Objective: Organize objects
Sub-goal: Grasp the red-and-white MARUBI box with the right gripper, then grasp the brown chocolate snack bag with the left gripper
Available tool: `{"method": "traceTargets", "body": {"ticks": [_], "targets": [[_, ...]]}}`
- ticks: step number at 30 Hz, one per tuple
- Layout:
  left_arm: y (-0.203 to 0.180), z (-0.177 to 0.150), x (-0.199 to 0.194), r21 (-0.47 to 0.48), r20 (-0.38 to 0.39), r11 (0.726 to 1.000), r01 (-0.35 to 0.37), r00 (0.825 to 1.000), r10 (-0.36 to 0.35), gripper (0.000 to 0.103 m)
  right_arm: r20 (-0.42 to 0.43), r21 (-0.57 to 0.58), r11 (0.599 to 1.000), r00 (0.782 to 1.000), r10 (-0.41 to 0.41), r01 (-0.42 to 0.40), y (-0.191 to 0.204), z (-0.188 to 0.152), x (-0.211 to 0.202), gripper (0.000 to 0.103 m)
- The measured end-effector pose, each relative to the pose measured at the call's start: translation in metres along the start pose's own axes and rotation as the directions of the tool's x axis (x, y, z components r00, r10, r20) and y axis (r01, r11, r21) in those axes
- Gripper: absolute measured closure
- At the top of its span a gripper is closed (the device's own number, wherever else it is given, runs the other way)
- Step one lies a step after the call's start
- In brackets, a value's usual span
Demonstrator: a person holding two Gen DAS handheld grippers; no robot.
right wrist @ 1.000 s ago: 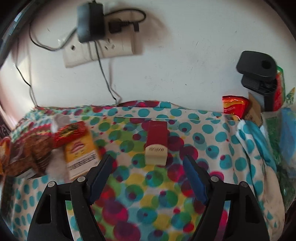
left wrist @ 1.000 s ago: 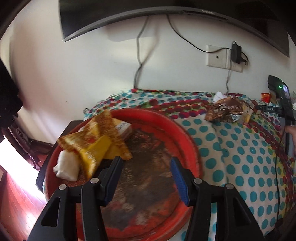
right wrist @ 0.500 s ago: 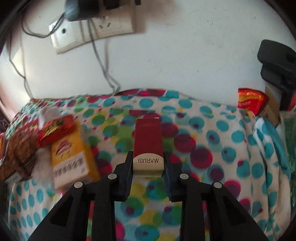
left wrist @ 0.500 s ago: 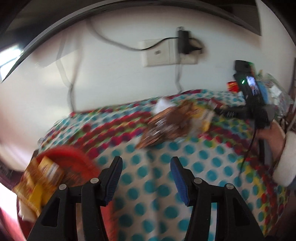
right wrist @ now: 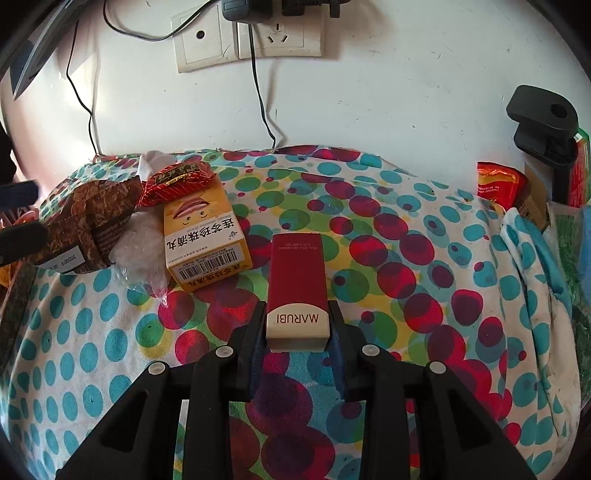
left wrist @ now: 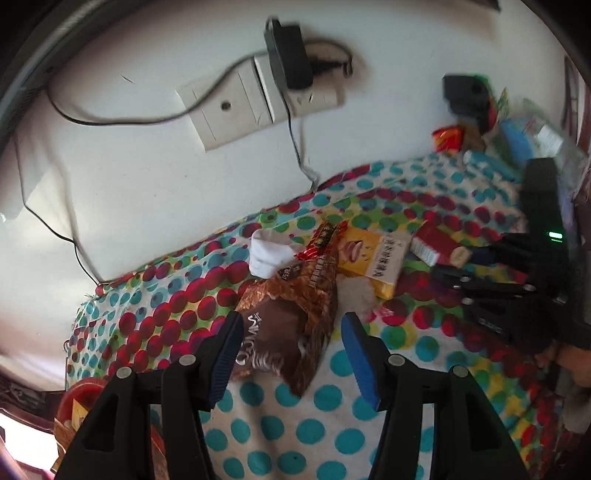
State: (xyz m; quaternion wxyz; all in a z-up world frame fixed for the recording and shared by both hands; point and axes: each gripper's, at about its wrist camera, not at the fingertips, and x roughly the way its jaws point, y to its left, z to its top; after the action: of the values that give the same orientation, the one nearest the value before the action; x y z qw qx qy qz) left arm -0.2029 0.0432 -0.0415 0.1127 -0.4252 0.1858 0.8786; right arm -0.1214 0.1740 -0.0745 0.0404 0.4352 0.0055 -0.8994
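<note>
Stretching across both views is the polka-dot cloth [right wrist: 424, 258], teal, red and green spots, covering a bench against the white wall [right wrist: 388, 92], where a socket plate [right wrist: 280, 35] sits top centre in the right wrist view with cables trailing down.

On to the goods, biggest first: the brown snack bag [left wrist: 291, 321] lies in the middle of the left wrist view, its lower end between the left gripper [left wrist: 291, 354], whose blue-padded fingers [left wrist: 360, 358] stand spread on either side with clear gaps, gripping nothing. Just beyond it, touching its upper edge, is the yellow box [right wrist: 205, 240], left of centre in the right wrist view, barcode facing the camera. A crinkled clear plastic wrap [right wrist: 142, 251] is wedged between bag and box. Resting on the box's far end is a small red foil packet [right wrist: 177, 182], with something white [left wrist: 267, 253] behind it.

Now the action: the right gripper [right wrist: 297, 332] has just closed, and its fingers [right wrist: 255, 332] pinch the cream end of the red MARUBI box [right wrist: 297, 273], centre frame, long side pointing away toward the wall, just right of the yellow box and apart from it. From the left wrist view, that same grip shows at the right edge. A red tray [left wrist: 79, 391] peeks in at the lower left corner.
</note>
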Motion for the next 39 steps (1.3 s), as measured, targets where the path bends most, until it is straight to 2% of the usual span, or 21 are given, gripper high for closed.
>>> {"method": "traceTargets", "body": {"ticks": [2, 8, 10, 13, 17, 23, 25, 28, 31, 32, 33, 39], "targets": [[0.001, 0.004, 0.016, 0.004, -0.036, 1.0, -0.018, 0.999, 0.018, 0.046, 0.0, 0.004, 1.0, 1.0, 0.005, -0.005, -0.001, 0.001, 0.001, 0.072], [0.004, 0.0, 0.05, -0.049, -0.061, 0.999, -0.016, 0.998, 0.013, 0.041, -0.002, -0.006, 1.0, 1.0, -0.002, 0.002, 0.001, 0.001, 0.003, 0.07], [0.004, -0.005, 0.053, -0.068, -0.016, 0.997, -0.024, 1.0, 0.023, 0.035, -0.003, -0.007, 1.0, 1.0, 0.0, 0.0, 0.001, 0.001, 0.003, 0.069], [0.007, -0.013, 0.052, -0.104, 0.045, 0.994, -0.032, 0.998, 0.037, 0.035, -0.004, -0.011, 1.0, 1.0, 0.009, -0.01, 0.001, 0.001, 0.003, 0.066], [0.004, -0.016, 0.053, -0.102, 0.082, 0.994, -0.046, 0.995, 0.054, 0.035, -0.006, -0.029, 1.0, 1.0, -0.008, 0.008, 0.004, 0.001, 0.003, 0.065], [0.005, -0.023, 0.054, -0.123, 0.165, 0.991, -0.06, 0.983, 0.08, 0.035, -0.003, -0.012, 1.0, 1.0, 0.013, -0.013, 0.005, 0.001, 0.002, 0.065], [0.005, -0.024, 0.054, -0.116, 0.169, 0.991, -0.059, 0.983, 0.079, 0.034, -0.003, -0.012, 1.0, 1.0, 0.012, -0.012, 0.004, 0.001, 0.002, 0.065], [0.009, -0.024, 0.056, -0.156, 0.136, 0.985, -0.073, 0.986, 0.095, 0.034, -0.004, -0.013, 1.0, 1.0, 0.019, -0.019, 0.004, 0.002, 0.002, 0.062], [0.012, -0.026, 0.055, -0.189, 0.15, 0.981, -0.05, 0.985, 0.079, 0.034, -0.001, -0.01, 0.999, 0.999, 0.04, -0.04, 0.003, 0.002, 0.0, 0.06], [0.012, -0.028, 0.055, -0.192, 0.157, 0.98, -0.049, 0.984, 0.08, 0.035, 0.006, 0.001, 0.998, 0.998, 0.055, -0.055, 0.001, 0.001, -0.001, 0.063], [0.011, -0.029, 0.054, -0.192, 0.161, 0.98, -0.049, 0.984, 0.081, 0.035, 0.017, 0.02, 0.997, 0.997, 0.07, -0.071, -0.003, 0.001, -0.003, 0.075], [0.006, -0.032, 0.05, -0.17, 0.181, 0.984, -0.054, 0.98, 0.085, 0.042, 0.06, 0.08, 0.994, 0.996, 0.065, -0.069, -0.013, 0.0, -0.01, 0.075]]}}
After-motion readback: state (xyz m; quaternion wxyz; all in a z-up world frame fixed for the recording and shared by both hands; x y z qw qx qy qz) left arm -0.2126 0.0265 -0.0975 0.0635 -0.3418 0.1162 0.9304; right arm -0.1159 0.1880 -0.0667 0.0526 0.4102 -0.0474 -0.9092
